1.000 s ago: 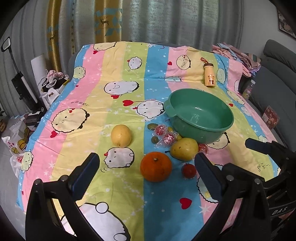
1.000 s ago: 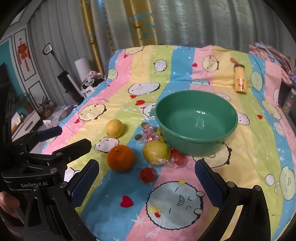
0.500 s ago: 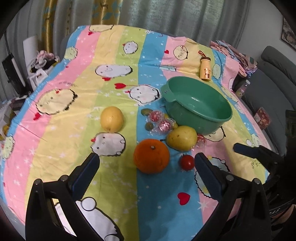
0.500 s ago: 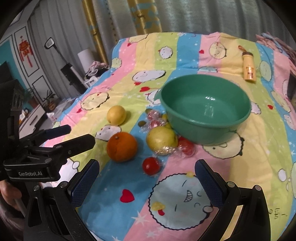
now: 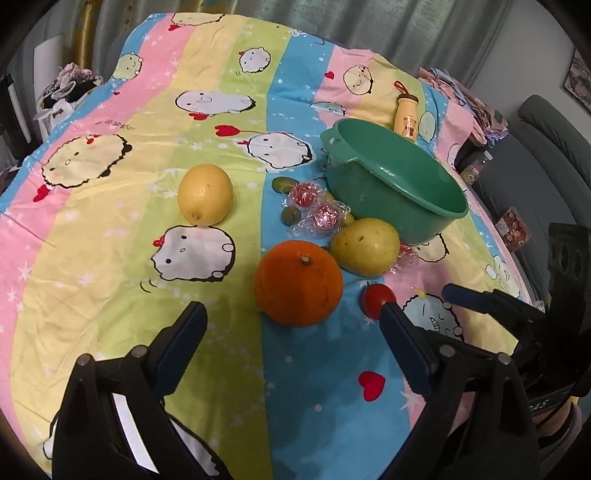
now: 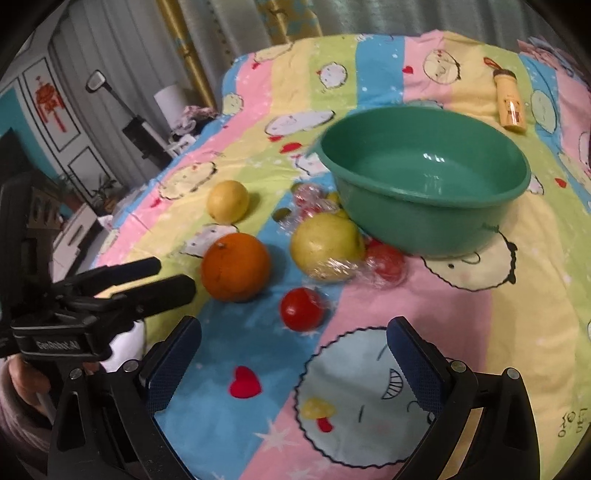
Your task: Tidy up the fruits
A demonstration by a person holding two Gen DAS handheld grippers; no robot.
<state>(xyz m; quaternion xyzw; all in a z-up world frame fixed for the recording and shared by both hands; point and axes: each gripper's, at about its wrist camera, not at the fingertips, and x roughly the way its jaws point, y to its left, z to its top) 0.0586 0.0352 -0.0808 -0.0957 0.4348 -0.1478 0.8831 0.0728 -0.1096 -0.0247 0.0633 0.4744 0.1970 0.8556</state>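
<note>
Left wrist view: the left gripper (image 5: 291, 326) gapes wide, empty, over the round orange (image 5: 298, 282) beside the green plastic basin (image 5: 399, 192). Right wrist view: the right gripper (image 6: 293, 341) is spread wide, empty, near the small red tomato (image 6: 301, 309) on the striped cartoon cloth (image 6: 461, 314)

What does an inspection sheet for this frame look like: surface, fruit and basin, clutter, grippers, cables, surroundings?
Surface: striped cartoon bedsheet, wrinkled.
Job's things: green basin with no fruit inside; orange, lemon, pear and small red tomato lie loose on the sheet; plastic-wrapped red fruits beside the basin.
Clutter: yellow bottle lying beyond the basin.
Grippers: left gripper open, lined up on the orange; right gripper open, near the tomato; neither touches fruit.
Cables: nothing seen.
Surroundings: curtains, grey sofa.
</note>
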